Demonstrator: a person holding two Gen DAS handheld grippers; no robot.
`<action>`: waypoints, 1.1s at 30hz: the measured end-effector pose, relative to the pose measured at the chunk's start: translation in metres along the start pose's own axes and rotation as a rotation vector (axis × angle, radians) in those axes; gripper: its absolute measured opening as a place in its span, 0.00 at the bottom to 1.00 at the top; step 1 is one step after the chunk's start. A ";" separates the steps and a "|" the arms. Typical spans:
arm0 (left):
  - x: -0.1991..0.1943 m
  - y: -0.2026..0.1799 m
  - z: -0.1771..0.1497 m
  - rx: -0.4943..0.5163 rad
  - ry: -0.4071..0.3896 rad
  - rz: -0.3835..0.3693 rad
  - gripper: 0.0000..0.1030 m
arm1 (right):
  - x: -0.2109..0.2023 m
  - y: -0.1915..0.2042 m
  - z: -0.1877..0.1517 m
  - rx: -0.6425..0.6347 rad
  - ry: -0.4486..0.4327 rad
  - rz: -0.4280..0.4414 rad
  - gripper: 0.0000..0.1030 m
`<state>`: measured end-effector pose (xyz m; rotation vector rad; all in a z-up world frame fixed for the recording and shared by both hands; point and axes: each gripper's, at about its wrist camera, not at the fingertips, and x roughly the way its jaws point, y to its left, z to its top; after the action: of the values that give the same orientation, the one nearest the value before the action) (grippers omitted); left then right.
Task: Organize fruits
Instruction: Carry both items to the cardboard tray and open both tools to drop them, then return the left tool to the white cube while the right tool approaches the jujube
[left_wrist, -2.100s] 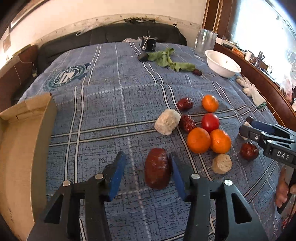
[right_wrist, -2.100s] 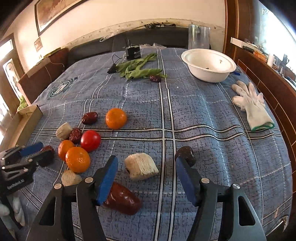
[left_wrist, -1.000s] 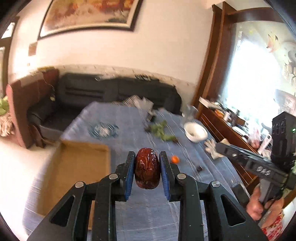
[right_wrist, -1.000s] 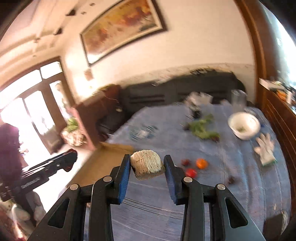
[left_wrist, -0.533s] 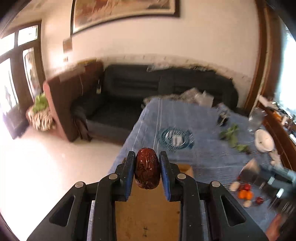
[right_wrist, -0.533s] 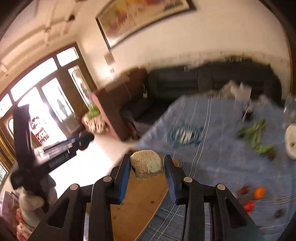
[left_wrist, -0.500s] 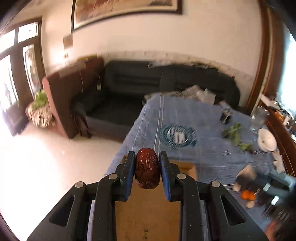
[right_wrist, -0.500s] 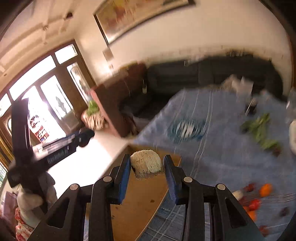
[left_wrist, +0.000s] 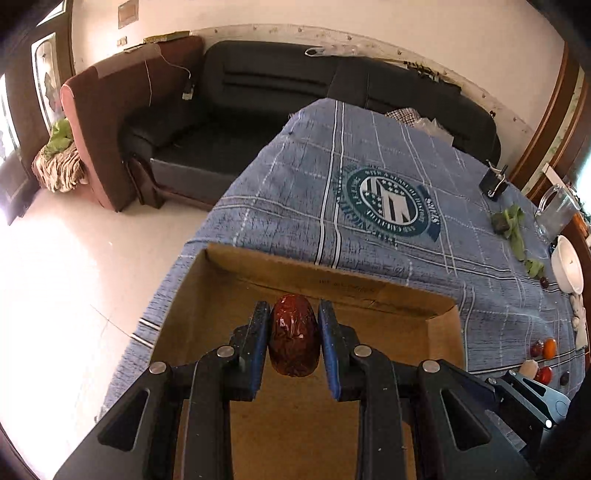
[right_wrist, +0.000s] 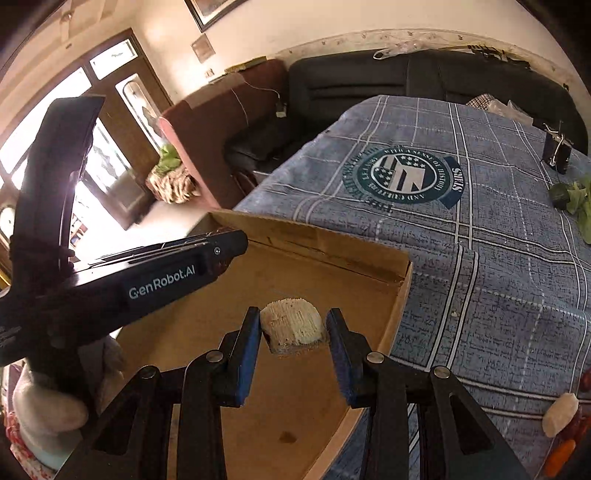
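The left hand-held gripper (left_wrist: 294, 341) pinched a dark red date (left_wrist: 294, 339) above the cardboard box (left_wrist: 369, 291), whose far wall lay just ahead of its fingertips. The right hand-held gripper (right_wrist: 293, 334) pinched a pale ridged chunk (right_wrist: 291, 326) over the same box, with the left tool just to its left. Released from this height, the rounded date could likely roll or bounce; the crowded tools might knock together.

A home living room: a black leather sofa (left_wrist: 295, 96) at 12 o'clock, a framed painting (right_wrist: 210, 11) on the wall, glazed wooden doors (right_wrist: 122, 122) at 10 o'clock.
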<state>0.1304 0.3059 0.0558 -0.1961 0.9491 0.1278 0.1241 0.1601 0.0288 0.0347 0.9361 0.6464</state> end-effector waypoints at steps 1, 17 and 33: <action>0.004 0.000 0.000 -0.004 0.003 0.001 0.26 | 0.004 0.000 -0.001 -0.006 -0.002 -0.012 0.40; -0.022 0.003 -0.031 -0.086 -0.025 -0.048 0.52 | -0.048 -0.009 -0.008 -0.024 -0.118 -0.083 0.60; -0.041 -0.021 -0.095 -0.003 0.029 0.016 0.52 | -0.213 -0.119 -0.115 0.182 -0.254 -0.196 0.60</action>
<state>0.0350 0.2635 0.0379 -0.1942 0.9793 0.1413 0.0072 -0.0780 0.0799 0.1813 0.7393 0.3639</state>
